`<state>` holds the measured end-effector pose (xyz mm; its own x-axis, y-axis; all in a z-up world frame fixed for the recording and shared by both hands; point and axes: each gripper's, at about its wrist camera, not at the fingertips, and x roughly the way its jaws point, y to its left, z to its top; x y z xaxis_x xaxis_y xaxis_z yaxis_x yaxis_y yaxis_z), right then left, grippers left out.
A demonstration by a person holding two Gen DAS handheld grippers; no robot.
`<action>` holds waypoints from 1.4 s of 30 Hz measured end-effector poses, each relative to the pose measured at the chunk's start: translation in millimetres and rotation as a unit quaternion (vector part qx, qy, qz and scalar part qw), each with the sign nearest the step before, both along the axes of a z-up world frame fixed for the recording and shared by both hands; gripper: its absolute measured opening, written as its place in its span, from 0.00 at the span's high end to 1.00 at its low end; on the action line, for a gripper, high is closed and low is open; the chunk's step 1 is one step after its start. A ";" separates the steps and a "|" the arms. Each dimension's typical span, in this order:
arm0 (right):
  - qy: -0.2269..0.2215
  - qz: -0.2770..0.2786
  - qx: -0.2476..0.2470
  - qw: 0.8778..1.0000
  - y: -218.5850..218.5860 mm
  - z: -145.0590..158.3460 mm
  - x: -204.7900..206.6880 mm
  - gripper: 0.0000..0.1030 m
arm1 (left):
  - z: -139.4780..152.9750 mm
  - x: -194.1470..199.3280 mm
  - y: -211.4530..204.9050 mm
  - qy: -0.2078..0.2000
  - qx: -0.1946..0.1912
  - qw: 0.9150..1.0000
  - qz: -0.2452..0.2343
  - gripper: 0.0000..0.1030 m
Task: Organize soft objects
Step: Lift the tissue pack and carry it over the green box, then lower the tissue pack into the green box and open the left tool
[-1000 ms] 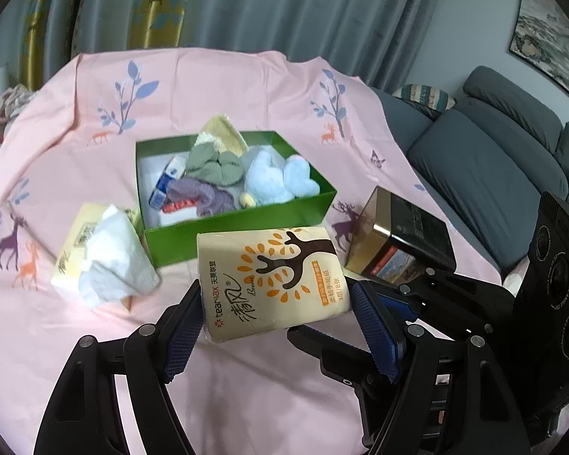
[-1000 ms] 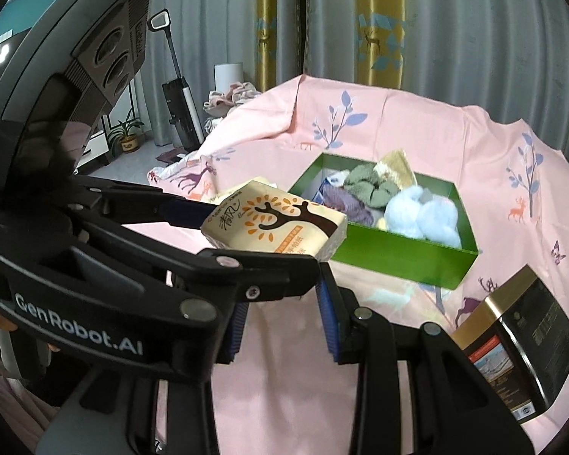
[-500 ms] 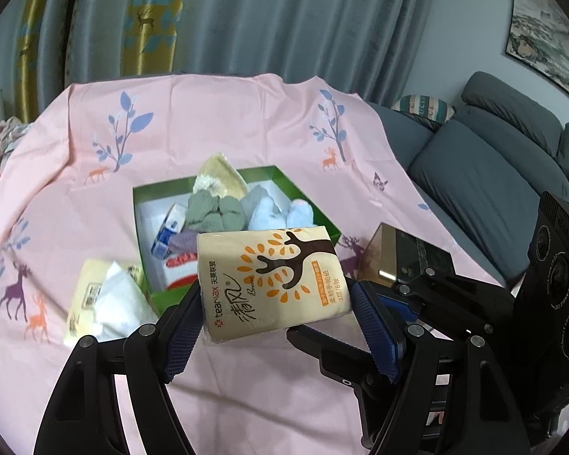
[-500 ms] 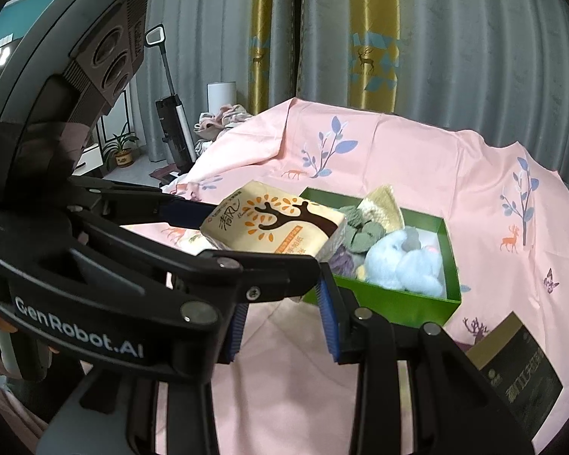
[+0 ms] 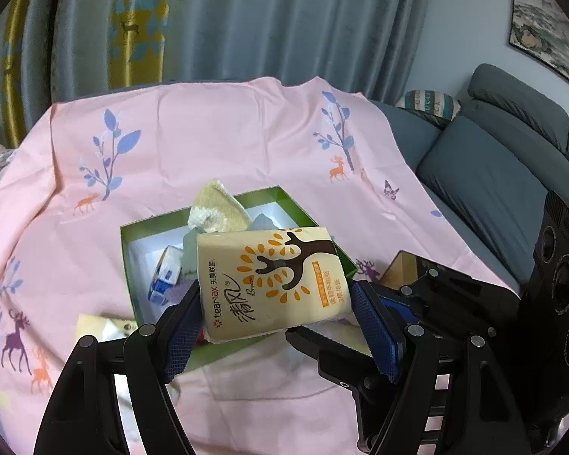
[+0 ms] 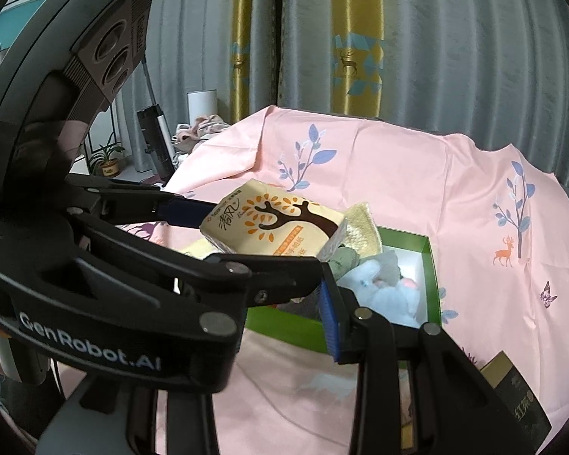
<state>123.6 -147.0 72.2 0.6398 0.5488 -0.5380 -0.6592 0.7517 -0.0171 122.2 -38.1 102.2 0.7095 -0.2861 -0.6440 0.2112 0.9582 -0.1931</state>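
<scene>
Blue-padded left gripper (image 5: 275,324) around tissue pack (image 5: 273,282)

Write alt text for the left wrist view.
The left gripper holds a yellow tissue pack printed with a brown tree, its blue-padded fingers on either side, above a green box of soft items on a pink deer-print cloth. A grey sofa sits to the right, curtains behind.

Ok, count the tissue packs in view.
2. One tissue pack is clamped in the left tool above the green box; another lies on the pink cloth. More may be hidden.
</scene>
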 end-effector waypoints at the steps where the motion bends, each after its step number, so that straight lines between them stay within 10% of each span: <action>1: 0.002 -0.001 0.001 1.000 -0.2 -0.8 4.4 0.67 | -0.3 4.1 0.3 0.001 0.001 1.000 -0.002 0.25; 22: 0.062 -0.018 0.002 0.998 26.5 -16.4 93.4 0.67 | -10.1 93.2 32.4 0.055 -0.021 0.998 0.005 0.25; 42: 0.133 -0.016 -0.060 0.989 59.3 -87.5 123.7 0.66 | -90.9 122.2 58.2 0.127 -0.036 0.991 0.027 0.25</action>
<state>247.4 -87.7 -15.4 0.4834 0.4532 -0.7489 -0.6286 0.7752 0.0634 244.4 20.1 11.3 0.5432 -0.3042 -0.7825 0.0957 0.9484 -0.3023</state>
